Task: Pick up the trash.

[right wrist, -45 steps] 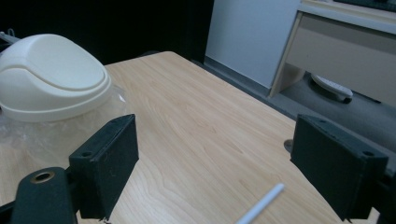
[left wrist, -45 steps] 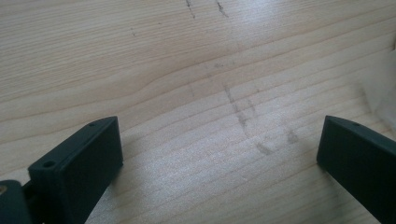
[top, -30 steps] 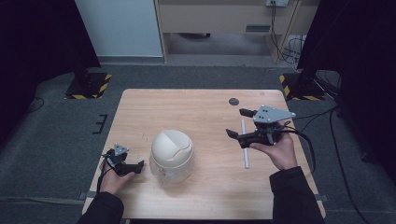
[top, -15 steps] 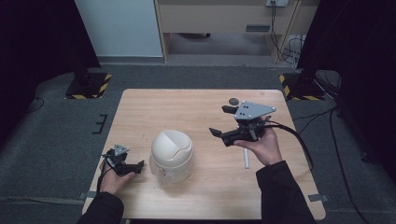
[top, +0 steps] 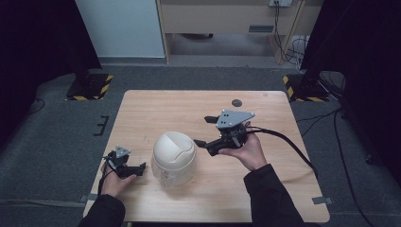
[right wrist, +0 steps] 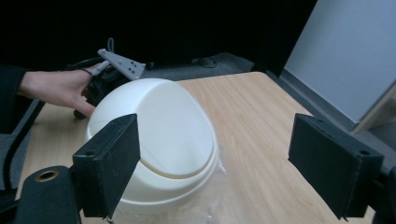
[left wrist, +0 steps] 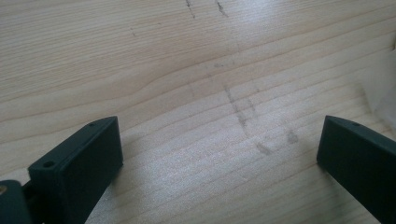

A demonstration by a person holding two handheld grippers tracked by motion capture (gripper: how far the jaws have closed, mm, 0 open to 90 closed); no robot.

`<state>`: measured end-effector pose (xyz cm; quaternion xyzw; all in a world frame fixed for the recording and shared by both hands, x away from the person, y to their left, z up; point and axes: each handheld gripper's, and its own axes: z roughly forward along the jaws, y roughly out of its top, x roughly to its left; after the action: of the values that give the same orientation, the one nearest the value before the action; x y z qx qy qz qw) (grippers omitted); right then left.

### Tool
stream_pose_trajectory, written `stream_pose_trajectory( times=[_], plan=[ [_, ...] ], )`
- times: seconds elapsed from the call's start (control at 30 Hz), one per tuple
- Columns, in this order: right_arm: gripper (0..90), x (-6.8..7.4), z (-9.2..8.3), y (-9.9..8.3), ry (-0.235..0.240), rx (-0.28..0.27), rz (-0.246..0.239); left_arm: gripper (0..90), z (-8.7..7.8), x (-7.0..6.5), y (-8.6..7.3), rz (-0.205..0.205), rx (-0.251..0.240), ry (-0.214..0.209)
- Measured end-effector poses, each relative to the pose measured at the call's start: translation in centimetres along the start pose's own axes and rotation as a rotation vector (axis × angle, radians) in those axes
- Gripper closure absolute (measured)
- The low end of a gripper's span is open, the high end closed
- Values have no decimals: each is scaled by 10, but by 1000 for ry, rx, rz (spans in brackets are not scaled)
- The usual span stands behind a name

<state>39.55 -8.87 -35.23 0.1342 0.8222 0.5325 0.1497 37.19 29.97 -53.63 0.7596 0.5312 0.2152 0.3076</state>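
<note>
In the high view, the right claw (top: 202, 131) has moved left across the table (top: 279, 189) since half a second ago and now sits just beside the white domed lid (top: 174, 150), its jaws spread apart and pointing at the dome. A second ago it was well over toward the table's right side. The white stick that lay on the table near the right hand earlier is now hidden or gone from sight; I cannot tell which. The left claw (top: 135, 169) has stayed low at the table's near left corner, just left of the lid.

In the left gripper view, the left claw (left wrist: 219, 149) has its jaws wide apart over bare wood.

In the right gripper view, the right claw (right wrist: 212, 163) is spread wide, with the white domed lid (right wrist: 159, 135) close ahead, nearer the left jaw. The left hand (right wrist: 60, 88) rests behind it.
</note>
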Motion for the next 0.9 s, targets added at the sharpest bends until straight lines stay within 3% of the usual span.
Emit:
stream_pose_trajectory(
  times=[0.2, 0.37, 0.57, 0.9],
  plan=[
    [174, 6, 9, -3, 49, -10, 4, 0, 0, 0, 0, 0, 0, 0],
    [178, 12, 19, -9, 83, 11, 5, 0, 0, 0, 0, 0, 0, 0],
    [177, 22, 33, -17, 157, 29, 5, 0, 0, 0, 0, 0, 0, 0],
    [177, 32, 47, -19, 203, 72, -34, 0, 0, 0, 0, 0, 0, 0]
  ],
)
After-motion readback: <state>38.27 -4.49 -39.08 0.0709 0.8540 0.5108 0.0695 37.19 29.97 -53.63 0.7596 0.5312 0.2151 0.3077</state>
